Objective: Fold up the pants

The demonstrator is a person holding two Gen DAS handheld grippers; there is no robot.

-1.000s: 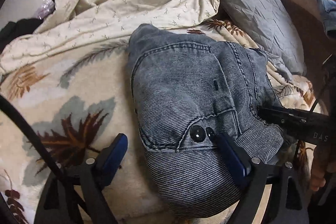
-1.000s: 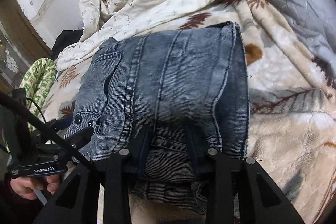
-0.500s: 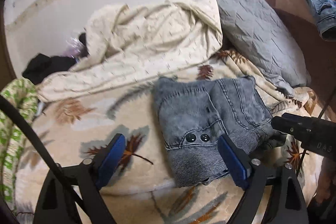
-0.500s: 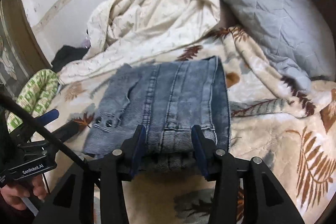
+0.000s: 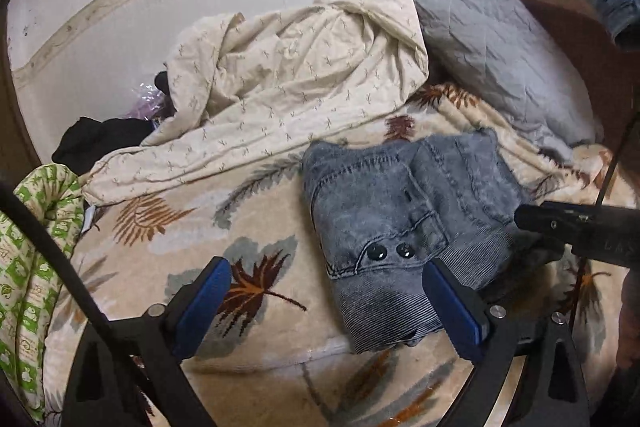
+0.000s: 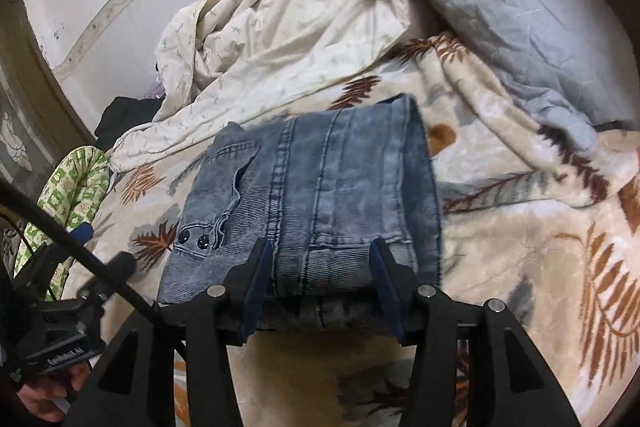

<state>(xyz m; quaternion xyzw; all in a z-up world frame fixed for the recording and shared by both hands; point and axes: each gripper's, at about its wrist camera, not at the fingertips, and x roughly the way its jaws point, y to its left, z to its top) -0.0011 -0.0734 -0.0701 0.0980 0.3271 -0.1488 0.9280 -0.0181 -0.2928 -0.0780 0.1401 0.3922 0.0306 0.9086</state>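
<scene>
Looking down at the bed, we've got the folded jeans [image 5: 404, 227] sitting as a compact denim bundle on the leaf-print fleece blanket [image 5: 168, 227], near the blanket's front edge, waistband end toward us with the two black buttons [image 5: 390, 251] showing. Our left gripper [image 5: 328, 307] is spread really wide and still opening, blue pads well apart; one pad [image 5: 452, 311] sits just in front of the waistband corner, the other [image 5: 202, 301] is over bare blanket, so it has hold of nothing. Our right gripper [image 6: 322, 283] is about half spread and opening too; in its own view the pads [image 6: 256, 287] stand either side of the bundle's near edge, but they don't look pressed into the denim, so no grip there either as far as we can tell. Behind the jeans a rumpled cream sheet [image 5: 288, 99] is heaped toward the back edge of the bed, a grey quilted pillow [image 5: 492, 51] leans at the back right corner, and a green-and-white patterned cushion [image 5: 28, 267] hangs off the left edge. From the right wrist view we can also see a hand [image 6: 48, 395] holding the left gripper's handle at bottom left.
</scene>
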